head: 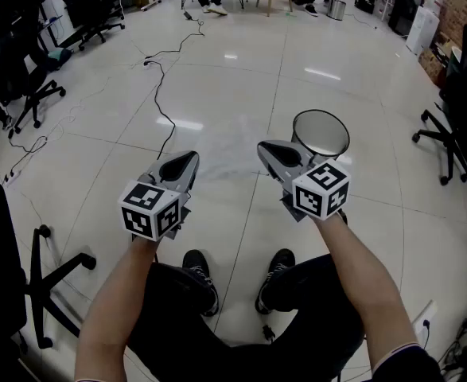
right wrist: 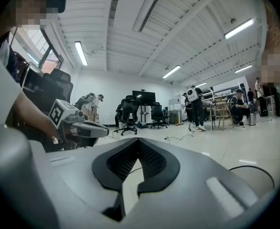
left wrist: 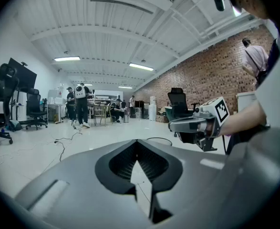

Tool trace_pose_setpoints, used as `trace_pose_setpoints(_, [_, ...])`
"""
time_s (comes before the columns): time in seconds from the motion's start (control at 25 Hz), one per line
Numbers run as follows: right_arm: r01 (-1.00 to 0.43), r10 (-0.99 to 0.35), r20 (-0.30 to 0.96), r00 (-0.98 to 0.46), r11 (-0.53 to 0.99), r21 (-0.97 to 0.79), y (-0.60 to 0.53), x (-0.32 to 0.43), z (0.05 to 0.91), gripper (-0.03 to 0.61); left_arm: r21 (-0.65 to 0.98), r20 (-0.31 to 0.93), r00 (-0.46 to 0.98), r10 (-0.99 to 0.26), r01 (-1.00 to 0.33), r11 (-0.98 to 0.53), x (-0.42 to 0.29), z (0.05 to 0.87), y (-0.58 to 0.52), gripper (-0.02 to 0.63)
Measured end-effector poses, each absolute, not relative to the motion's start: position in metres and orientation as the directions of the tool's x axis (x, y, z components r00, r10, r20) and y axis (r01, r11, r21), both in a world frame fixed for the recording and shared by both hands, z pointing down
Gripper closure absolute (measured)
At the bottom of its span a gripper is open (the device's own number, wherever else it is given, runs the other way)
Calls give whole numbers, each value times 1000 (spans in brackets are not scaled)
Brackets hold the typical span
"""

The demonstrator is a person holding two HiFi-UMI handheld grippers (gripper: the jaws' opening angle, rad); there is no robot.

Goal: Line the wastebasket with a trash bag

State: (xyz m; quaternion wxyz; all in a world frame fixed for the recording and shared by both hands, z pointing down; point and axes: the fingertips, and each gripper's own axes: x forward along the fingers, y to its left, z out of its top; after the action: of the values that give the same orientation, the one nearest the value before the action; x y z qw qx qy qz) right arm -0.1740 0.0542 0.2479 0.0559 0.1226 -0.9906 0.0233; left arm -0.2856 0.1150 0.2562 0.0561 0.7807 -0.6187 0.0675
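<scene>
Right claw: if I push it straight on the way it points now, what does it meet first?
Probably nothing near: the right claw aims left of the wastebasket, over floor toward distant office chairs. Depth is hard to judge.

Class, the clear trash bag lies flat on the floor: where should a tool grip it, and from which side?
Probably its near edge, approached from above: the trash bag lies flat and thin, so only an edge or a wrinkle can be pinched.
</scene>
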Motion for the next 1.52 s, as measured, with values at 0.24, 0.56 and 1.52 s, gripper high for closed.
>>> trace_pose_setpoints(0.24, [-283,-281,119,-952,959,-3,27,-173,243,578,-65,205,222,-953,-969,-240,-290,262,100,603])
trace_pose_setpoints(0.56, [-296,-293,142,-945,955,-2,-13,-184,247,578,-46,229,207,-951,-974,-222,-310,287,60,603])
trace_pose_setpoints(1.52, [-314,-306,442,-843,948,56,-123,-209,479,577,86,390,127,-912,-991,-101,-401,503,-23,603])
